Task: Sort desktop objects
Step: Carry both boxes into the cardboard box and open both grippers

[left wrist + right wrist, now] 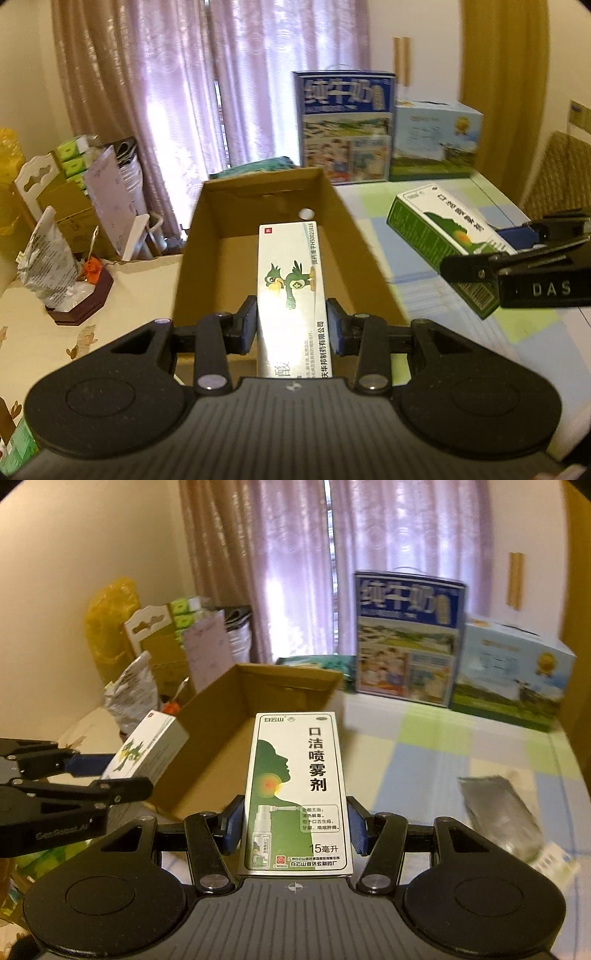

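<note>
Medicine boxes: left claw (291,326) pinches bird-print box (291,284), right claw (295,827) pinches throat-spray box (297,794), both ahead over cardboard box (229,236), likely for dropping in.

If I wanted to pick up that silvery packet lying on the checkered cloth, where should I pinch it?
Probably across its narrow width, near the middle, coming straight down from above. The silvery packet looks flat and lies on the checkered tablecloth, so there is no upright side to squeeze. It is blurred, so its exact edges are hard to tell.
</note>
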`<state>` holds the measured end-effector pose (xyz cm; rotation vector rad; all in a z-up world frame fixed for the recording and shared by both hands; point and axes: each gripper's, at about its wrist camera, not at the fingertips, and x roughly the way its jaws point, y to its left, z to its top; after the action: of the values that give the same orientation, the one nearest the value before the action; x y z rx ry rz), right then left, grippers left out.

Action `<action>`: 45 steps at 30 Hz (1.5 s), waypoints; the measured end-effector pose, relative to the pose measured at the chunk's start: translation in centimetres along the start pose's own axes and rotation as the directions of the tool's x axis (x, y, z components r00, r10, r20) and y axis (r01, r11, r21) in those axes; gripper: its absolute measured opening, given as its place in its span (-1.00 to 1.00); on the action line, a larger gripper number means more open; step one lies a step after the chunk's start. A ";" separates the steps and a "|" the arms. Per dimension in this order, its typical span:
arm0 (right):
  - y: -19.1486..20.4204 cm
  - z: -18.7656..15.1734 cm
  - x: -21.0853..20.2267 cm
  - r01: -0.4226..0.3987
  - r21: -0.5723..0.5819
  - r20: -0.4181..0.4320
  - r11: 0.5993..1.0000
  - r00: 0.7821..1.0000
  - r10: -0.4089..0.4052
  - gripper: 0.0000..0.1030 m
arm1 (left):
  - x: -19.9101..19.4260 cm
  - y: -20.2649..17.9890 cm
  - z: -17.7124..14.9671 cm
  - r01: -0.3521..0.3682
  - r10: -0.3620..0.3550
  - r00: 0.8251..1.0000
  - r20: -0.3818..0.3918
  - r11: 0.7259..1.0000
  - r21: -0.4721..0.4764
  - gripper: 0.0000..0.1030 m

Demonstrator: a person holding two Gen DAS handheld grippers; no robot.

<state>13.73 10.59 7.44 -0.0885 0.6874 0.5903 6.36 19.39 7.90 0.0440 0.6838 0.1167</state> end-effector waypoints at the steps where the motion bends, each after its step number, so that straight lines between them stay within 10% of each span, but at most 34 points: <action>1: 0.4 0.5 1.0 -0.003 -0.009 -0.007 1.000 1.000 0.003 0.02 | 0.6 0.7 0.2 -0.003 0.003 1.000 -0.001 1.000 -0.009 -0.36; 19: 1.7 1.7 9.8 -0.009 -0.061 -0.043 0.998 0.999 0.007 0.02 | 10.4 5.1 1.3 -0.019 0.016 0.999 -0.029 0.996 -0.092 -0.54; 32: 2.1 2.3 11.7 -0.084 -0.026 -0.030 0.996 0.996 0.083 0.02 | 10.0 6.6 0.3 -0.031 0.036 0.999 0.020 0.983 -0.184 -0.53; 45: -2.5 0.5 4.8 -0.018 0.107 0.080 0.994 0.997 0.009 0.31 | 6.8 5.8 -0.1 -0.040 0.048 0.998 0.035 0.976 -0.213 -0.33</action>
<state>18.39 10.97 4.57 0.0403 0.6422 0.5658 11.00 26.01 4.00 -0.1435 0.6277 0.2304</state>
